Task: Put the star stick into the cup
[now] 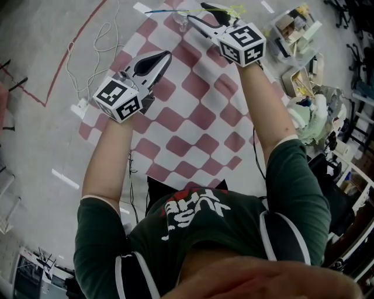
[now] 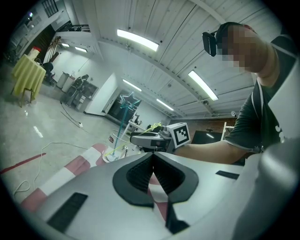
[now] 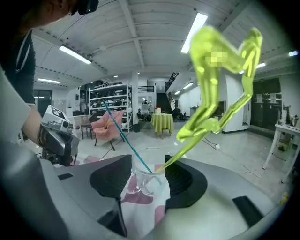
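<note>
A clear glass cup (image 3: pixel 146 174) stands on the red-and-white checked cloth (image 1: pixel 198 117) at its far edge. Two sticks lean in it: a yellow-green star stick (image 3: pixel 220 61) tilting right over one jaw, and a thin teal stick (image 3: pixel 124 136) tilting left. My right gripper (image 3: pixel 147 173) is open, its jaws either side of the cup and clear of it. From the head view the cup (image 1: pixel 184 23) sits just ahead of that right gripper (image 1: pixel 196 14). My left gripper (image 1: pixel 165 56) is shut and empty, hovering over the cloth's left part. It looks toward the teal star (image 2: pixel 130 101).
White cables and a power strip (image 1: pixel 82 105) lie on the floor left of the cloth. Boxes and clutter (image 1: pixel 295 35) crowd the right side. A pink chair (image 3: pixel 108 124) and a yellow-draped table (image 3: pixel 161 123) stand far off.
</note>
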Demonstrator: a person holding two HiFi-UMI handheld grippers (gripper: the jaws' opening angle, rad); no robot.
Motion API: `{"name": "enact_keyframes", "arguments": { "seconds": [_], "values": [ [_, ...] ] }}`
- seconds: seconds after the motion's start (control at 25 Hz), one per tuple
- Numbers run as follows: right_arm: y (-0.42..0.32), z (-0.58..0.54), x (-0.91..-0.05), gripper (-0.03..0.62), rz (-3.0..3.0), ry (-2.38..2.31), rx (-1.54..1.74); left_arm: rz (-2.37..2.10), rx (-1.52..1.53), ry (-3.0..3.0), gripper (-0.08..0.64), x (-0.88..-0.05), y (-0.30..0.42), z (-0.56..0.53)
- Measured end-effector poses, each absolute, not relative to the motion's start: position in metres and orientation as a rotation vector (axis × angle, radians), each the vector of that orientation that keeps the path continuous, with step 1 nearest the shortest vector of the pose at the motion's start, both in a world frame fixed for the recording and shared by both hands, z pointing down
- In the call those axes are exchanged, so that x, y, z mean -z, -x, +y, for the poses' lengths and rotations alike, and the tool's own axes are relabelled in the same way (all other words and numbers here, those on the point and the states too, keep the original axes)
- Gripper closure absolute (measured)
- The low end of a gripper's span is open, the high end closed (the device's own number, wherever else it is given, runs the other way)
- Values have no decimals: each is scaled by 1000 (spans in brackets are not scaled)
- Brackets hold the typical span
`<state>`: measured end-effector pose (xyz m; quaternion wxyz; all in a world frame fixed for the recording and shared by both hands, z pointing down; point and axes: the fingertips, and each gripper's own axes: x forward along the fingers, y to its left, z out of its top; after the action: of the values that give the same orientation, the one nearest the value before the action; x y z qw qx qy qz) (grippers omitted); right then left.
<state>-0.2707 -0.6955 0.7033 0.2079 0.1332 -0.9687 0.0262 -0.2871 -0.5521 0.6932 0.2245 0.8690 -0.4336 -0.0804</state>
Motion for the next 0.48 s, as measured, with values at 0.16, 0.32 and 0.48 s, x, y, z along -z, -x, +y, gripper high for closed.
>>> {"name": "enact_keyframes", "arguments": {
  "seconds": [0.16,0.32,0.48],
  "values": [
    [268,-694,-705,357,-2688,-379,-90,-1197,231,-2391,549,-692,286,-550],
    [261,-694,-710,353,-2664,-407,-133,-1191,239,-2392,549,-689,283,-547],
    [251,-688,-716,351,-2624,-443,-180,-1198,244,-2396,549,-681,283,-541]
  ]
}}
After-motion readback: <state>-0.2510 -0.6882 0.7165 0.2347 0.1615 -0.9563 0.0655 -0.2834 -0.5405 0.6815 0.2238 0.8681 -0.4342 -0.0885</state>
